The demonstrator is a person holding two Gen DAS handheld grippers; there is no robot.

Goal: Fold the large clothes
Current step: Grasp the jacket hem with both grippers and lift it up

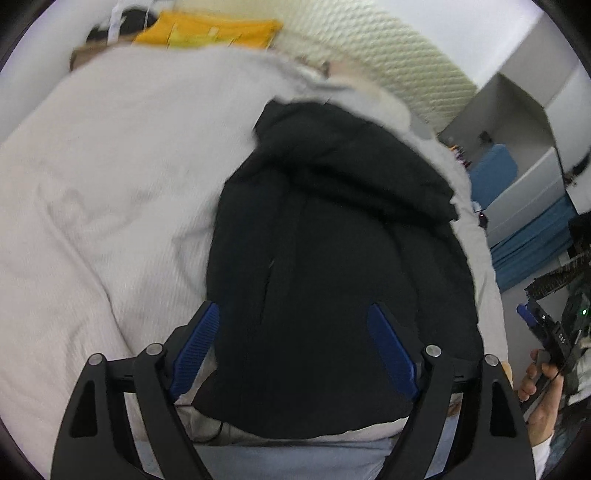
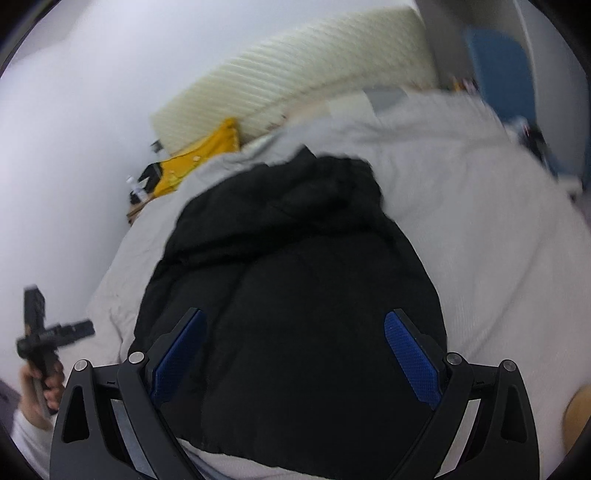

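Note:
A black padded jacket (image 1: 332, 240) lies on a bed with a pale grey-white cover (image 1: 110, 184), its hood end toward the far side. It also shows in the right wrist view (image 2: 295, 277). My left gripper (image 1: 293, 325) is open and empty, its blue pads above the jacket's near part. My right gripper (image 2: 295, 332) is open and empty, above the jacket's near part too. The right gripper appears at the right edge of the left wrist view (image 1: 543, 328), held in a hand. The left gripper appears at the left edge of the right wrist view (image 2: 44, 332).
A yellow garment (image 1: 210, 29) lies at the bed's far side, also in the right wrist view (image 2: 199, 162). A cream ribbed headboard or mattress (image 1: 388, 55) stands behind. White furniture with blue bins (image 1: 517, 192) is at the right. The bed cover (image 2: 480, 203) spreads around the jacket.

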